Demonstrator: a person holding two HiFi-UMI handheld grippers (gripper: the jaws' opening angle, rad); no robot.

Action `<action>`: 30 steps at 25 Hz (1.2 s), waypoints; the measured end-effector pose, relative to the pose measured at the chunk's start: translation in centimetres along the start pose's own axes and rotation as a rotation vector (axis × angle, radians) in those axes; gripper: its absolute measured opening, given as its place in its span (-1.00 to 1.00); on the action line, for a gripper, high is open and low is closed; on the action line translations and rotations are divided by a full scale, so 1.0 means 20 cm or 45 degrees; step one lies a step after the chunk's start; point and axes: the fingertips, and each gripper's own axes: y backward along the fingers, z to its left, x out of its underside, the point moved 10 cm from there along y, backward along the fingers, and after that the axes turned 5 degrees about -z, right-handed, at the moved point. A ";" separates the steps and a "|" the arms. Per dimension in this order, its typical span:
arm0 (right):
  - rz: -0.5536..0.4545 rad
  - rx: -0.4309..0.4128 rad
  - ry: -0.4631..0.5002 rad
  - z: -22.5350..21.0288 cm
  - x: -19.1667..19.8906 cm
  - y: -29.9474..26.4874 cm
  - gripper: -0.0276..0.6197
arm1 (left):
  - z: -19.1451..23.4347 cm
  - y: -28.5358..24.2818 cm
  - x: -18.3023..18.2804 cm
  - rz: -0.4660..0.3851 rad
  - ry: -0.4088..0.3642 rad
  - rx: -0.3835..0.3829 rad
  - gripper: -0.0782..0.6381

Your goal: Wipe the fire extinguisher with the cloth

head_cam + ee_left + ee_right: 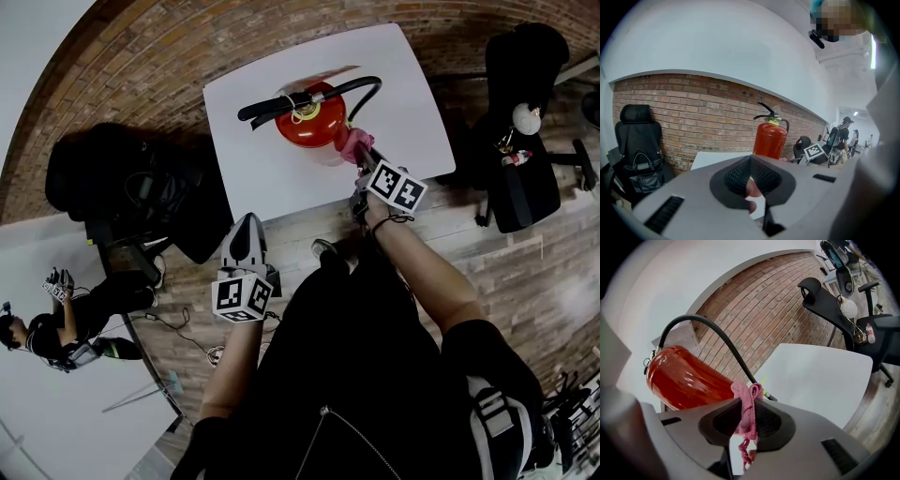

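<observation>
Pink cloth (746, 409), bunched into a fold, is pinched between the pads of the right gripper (747, 422). A loose tail hangs below the jaws. The left gripper (750, 180) has its jaws together with nothing between them. In the head view it is held low and back from the white table (412, 89), well apart from the work.

The fire extinguisher (311, 120) stands upright near the middle of the table. Its black hose (717, 337) arcs from the top down its right side. The cloth sits against the lower right of the red body. I read it as touching or just short of touching, and cannot settle which.

Handling notes, my judgement only:
- The cloth is soft and limp and will drape and drag. The clamp near its middle looks secure, so I would not regrip.
- The cylinder is glossy painted metal. It is probably heavy and slippery, and too wide for a jaw to span.
- It is tall on a narrow base, so a sideways push up high could rock it.
- If I need to brace it, I would take the black valve handle (765, 115) with the left gripper, not the body.
- The hose is flexible and could snag the cloth tail, so I would wipe around it.
</observation>
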 end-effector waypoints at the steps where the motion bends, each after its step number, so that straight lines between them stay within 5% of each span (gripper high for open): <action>1: 0.004 0.006 0.003 -0.01 0.01 -0.01 -0.64 | 0.00 0.00 0.00 0.001 -0.001 -0.001 -0.70; 30: 0.079 0.133 0.047 -0.22 0.18 -0.19 -0.64 | 0.02 -0.01 0.04 0.037 0.008 -0.026 -0.70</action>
